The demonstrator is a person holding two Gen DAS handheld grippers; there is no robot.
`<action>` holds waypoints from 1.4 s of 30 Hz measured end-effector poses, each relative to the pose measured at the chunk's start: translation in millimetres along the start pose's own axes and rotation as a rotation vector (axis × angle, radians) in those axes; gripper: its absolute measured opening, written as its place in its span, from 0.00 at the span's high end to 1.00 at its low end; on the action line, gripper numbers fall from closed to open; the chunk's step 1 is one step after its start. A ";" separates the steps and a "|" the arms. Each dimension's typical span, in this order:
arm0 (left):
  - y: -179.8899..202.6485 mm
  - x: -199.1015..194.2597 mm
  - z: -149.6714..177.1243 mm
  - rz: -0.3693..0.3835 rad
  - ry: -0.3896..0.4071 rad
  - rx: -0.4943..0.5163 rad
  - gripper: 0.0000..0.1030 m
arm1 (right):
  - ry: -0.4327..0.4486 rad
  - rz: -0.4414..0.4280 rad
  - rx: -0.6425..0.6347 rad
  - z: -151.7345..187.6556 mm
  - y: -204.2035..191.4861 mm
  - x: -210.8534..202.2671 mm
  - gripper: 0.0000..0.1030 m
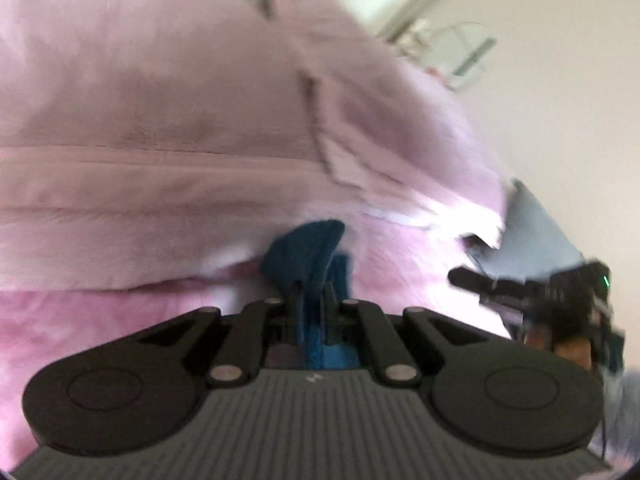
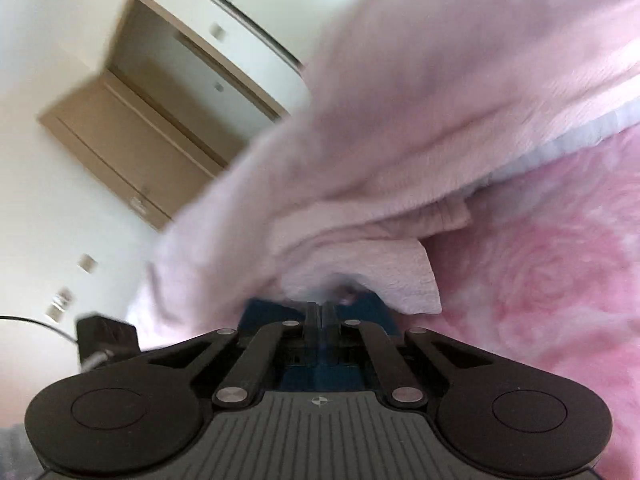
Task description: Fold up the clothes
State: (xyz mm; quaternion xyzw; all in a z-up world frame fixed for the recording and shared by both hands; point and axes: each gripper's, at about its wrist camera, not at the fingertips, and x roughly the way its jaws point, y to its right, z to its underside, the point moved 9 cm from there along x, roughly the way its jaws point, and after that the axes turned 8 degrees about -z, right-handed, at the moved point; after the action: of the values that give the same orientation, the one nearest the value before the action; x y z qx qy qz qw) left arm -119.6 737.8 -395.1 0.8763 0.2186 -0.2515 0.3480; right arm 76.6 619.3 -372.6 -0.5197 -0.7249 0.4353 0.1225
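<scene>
Tools [image 1: 314, 292] [image 2: 320, 312] clamped on blue cloth [image 1: 304, 256] | pink garment [image 1: 160, 120] edge overhead

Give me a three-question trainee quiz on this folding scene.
1. True or false: the left gripper's jaws stand wide open.
2. The cloth in the left jaws is: A red, B blue, C white.
3. Fill in: the flowered bedspread beneath the fleece is ___.
Key: 1 false; 2 B; 3 pink.
</scene>
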 end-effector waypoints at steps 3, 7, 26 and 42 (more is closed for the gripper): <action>11.3 -37.5 31.9 0.021 -0.006 0.051 0.96 | -0.039 -0.042 0.012 24.4 -15.8 -36.2 1.00; -6.6 -28.9 47.4 -0.052 -0.021 -0.041 0.95 | -0.159 0.091 0.048 58.1 6.6 -23.9 0.94; -27.9 -41.0 71.2 -0.162 -0.012 -0.106 0.95 | -0.273 0.073 -0.115 48.0 20.7 121.9 0.96; -19.3 -105.3 143.6 -0.140 -0.123 -0.207 0.70 | -0.289 0.332 0.149 188.8 6.8 -99.1 0.94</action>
State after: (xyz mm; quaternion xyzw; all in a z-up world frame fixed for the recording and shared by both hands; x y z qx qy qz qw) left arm -253.8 625.4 -433.0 0.8013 0.2824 -0.3045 0.4307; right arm 4.7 439.5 -462.1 -0.5534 -0.6055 0.5717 -0.0179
